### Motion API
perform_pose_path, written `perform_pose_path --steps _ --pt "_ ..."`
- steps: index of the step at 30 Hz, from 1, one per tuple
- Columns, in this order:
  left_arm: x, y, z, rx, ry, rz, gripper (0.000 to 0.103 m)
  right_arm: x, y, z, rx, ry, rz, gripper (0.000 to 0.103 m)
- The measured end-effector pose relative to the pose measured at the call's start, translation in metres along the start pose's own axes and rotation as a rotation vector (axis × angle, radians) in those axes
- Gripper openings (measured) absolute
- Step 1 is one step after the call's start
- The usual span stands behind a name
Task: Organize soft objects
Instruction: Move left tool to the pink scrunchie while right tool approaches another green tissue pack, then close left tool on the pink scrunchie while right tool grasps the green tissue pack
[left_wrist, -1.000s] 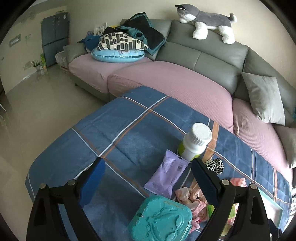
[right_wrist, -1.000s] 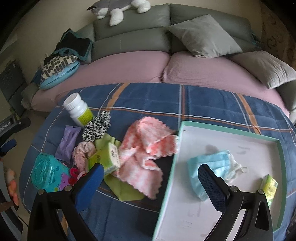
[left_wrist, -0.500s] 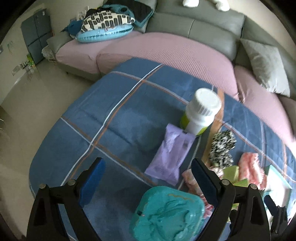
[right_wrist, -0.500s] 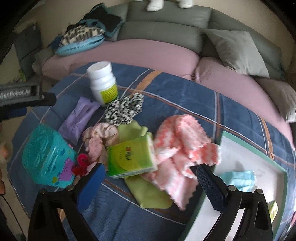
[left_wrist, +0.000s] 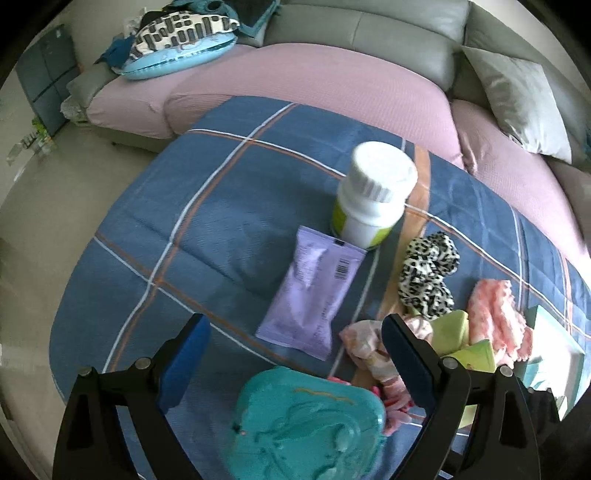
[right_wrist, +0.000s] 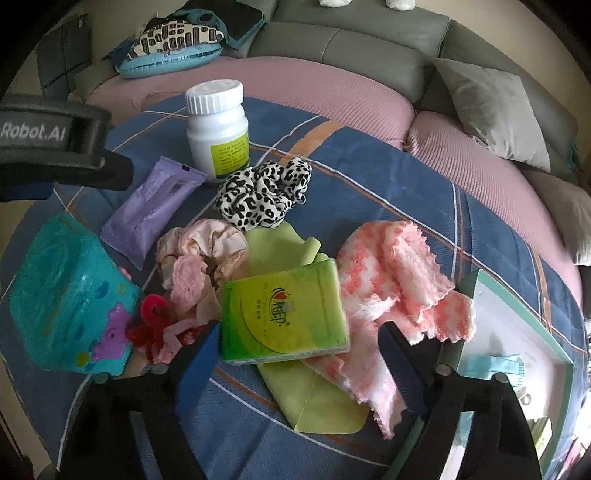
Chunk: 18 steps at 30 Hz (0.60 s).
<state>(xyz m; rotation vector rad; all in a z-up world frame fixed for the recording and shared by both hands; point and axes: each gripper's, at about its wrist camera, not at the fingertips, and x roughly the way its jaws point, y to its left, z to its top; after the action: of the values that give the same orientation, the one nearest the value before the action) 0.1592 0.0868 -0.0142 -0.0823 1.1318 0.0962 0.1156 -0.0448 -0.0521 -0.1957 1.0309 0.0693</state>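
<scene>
A pile lies on the blue plaid cloth (right_wrist: 369, 177): a green tissue pack (right_wrist: 286, 317), a pink-and-white towel (right_wrist: 399, 277), a yellow-green cloth (right_wrist: 317, 402), a pale pink scrunchie (right_wrist: 199, 254), a leopard scrunchie (right_wrist: 264, 195) and a purple wipes pack (right_wrist: 151, 210). My right gripper (right_wrist: 295, 354) is open, its fingers either side of the tissue pack's near edge. My left gripper (left_wrist: 295, 354) is open and empty above the teal box (left_wrist: 306, 424), facing the purple wipes pack (left_wrist: 314, 291).
A white bottle (right_wrist: 218, 129) stands behind the pile. A teal-rimmed white tray (right_wrist: 517, 332) at the right holds a blue face mask (right_wrist: 491, 365). A teal box (right_wrist: 70, 295) sits at the left. A sofa with pink covers (left_wrist: 332, 81) lies beyond the cloth.
Both grippers moved forward and down toward the pile. The right one swung left from over the tray to the tissue pack. Both stayed open.
</scene>
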Motion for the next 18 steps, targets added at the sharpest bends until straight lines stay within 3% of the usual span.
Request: perform_pose_path --steps 6,18 --pt "0.000 -0.012 0.000 0.026 0.010 -0.017 0.094 -0.001 -0.005 0.000 0.018 -0.006 0.040 0.069" --pt "-0.003 -0.030 0.002 0.061 0.002 -0.054 0.094 -0.011 -0.025 -0.001 0.082 -0.019 0.090 0.068"
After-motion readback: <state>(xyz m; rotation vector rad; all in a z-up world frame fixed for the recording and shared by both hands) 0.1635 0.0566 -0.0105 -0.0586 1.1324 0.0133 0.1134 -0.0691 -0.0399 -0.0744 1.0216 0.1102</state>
